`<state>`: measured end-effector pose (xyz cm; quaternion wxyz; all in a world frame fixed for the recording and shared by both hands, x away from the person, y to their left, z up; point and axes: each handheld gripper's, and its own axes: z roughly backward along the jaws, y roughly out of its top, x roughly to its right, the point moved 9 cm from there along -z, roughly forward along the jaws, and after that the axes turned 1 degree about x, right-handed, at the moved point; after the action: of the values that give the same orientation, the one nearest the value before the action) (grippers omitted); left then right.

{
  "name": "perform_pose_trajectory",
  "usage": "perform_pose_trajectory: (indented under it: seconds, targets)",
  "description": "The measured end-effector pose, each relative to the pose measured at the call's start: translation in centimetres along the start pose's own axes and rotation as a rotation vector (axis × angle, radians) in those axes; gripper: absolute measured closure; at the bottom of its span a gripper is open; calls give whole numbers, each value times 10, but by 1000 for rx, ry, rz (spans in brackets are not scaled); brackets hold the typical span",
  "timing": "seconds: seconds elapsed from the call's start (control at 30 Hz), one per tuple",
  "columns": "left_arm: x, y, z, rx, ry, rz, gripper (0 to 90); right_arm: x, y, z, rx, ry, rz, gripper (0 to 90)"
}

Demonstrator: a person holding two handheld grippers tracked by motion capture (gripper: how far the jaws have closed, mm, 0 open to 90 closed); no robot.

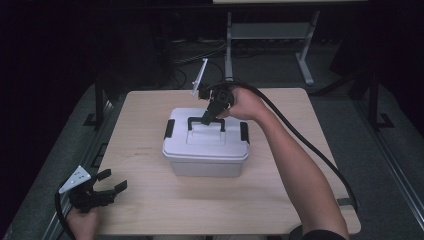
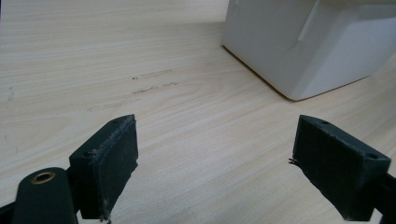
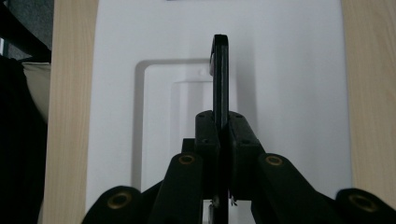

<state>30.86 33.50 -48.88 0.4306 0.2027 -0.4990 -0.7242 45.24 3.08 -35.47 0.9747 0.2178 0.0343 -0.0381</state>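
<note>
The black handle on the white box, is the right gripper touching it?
Touching. The right gripper view shows the right gripper with both jaws pressed against the handle.

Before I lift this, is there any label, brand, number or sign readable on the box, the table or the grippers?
None: no text is legible.
White plastic box with black handle: plain lid and walls.
Light wooden table: only faint scuff marks.
Right gripper and left gripper: no markings.

The box (image 1: 206,150) is plain white with a black handle (image 1: 205,122) and black side clasps (image 1: 169,128), and it sits on a pale tabletop (image 1: 150,200) with fine wood grain. Both tools, right (image 1: 210,114) and left (image 1: 112,182), are black with brass-coloured rivets; the left tool carries a light grey plate (image 1: 75,178).
</note>
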Motion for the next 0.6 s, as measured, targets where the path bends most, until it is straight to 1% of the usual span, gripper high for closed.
perform_pose_trajectory:
  seconds: [0.17, 0.23, 0.3, 0.33, 0.37, 0.4, 0.6]
  targets:
    - [0, 0, 0, -2, 2, 2, 134, 1, 0, -2, 1, -1, 3, 844]
    - [0, 0, -1, -3, 3, 6, 134, 1, 0, -2, 3, 5, 1, 844]
    - [-1, 0, -1, -4, 3, 7, 134, 0, 1, -5, -5, 5, 10, 845]
    - [-1, 0, -1, -4, 4, 8, 134, 0, 1, -6, -6, 5, 2, 844]
    - [-1, 0, -1, -2, 5, 5, 134, 2, 1, -6, -3, 3, 6, 845]
    - [0, 0, -1, -2, 2, 5, 134, 2, 1, -6, -2, 11, -6, 845]
    - [-1, 0, 0, 5, 4, 16, 134, 3, 1, -7, 6, 16, -10, 835]
